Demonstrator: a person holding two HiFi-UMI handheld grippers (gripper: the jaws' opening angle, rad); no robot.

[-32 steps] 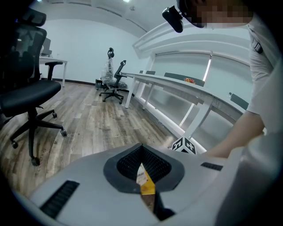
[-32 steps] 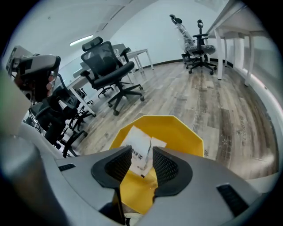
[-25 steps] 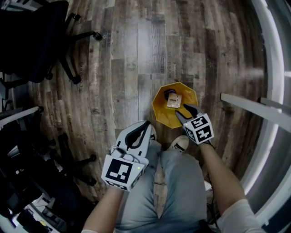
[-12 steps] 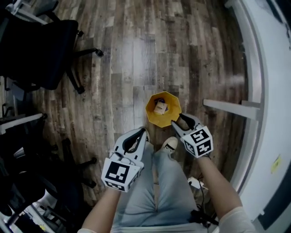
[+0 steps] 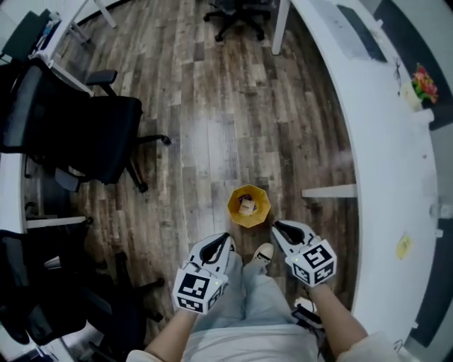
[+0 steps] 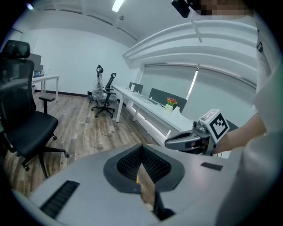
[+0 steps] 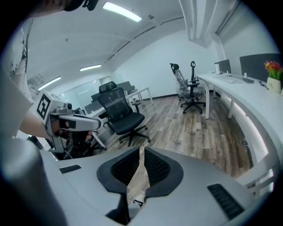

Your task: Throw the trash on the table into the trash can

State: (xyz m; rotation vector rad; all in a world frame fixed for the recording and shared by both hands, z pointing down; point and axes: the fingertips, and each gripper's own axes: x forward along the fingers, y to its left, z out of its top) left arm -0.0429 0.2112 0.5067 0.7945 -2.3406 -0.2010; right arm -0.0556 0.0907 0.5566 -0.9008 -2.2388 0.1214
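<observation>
**A:** How are the fingers found?

**B:** The left gripper (image 5: 226, 237) is seen with its jaws pressed together at the tips, and nothing is held between them. The right gripper (image 5: 276, 225) has just been closing. Only a thin slit is left between its jaws, and nothing is caught there either.

**A:** And where is the trash can placed?

**B:** The trash can (image 5: 260, 213), yellow and many-sided, is set on the floor at twelve o'clock from the two grippers, just past a pale shoe (image 5: 263, 253). The trash (image 5: 247, 206) is seen lying inside it: one pale piece with something dark beside it. An exact count cannot be given.

**A:** What is made out of the surface and the room?

**B:** A floor (image 5: 212, 134) of grey-brown wood planks is spread under everything. A long white table (image 5: 386, 148) is curved down the right side, from one o'clock to five. A bunch of flowers (image 5: 423, 82) is stood on it at two o'clock, and one small yellow scrap (image 5: 403, 245) is left on it at four.

**A:** What is counted, then?

**B:** Two grippers, one can and one table are counted. One black office chair (image 5: 92, 138) is placed at ten o'clock and a second chair (image 5: 237, 10) at twelve. Darker seating at eight is too shadowed to be counted.
</observation>
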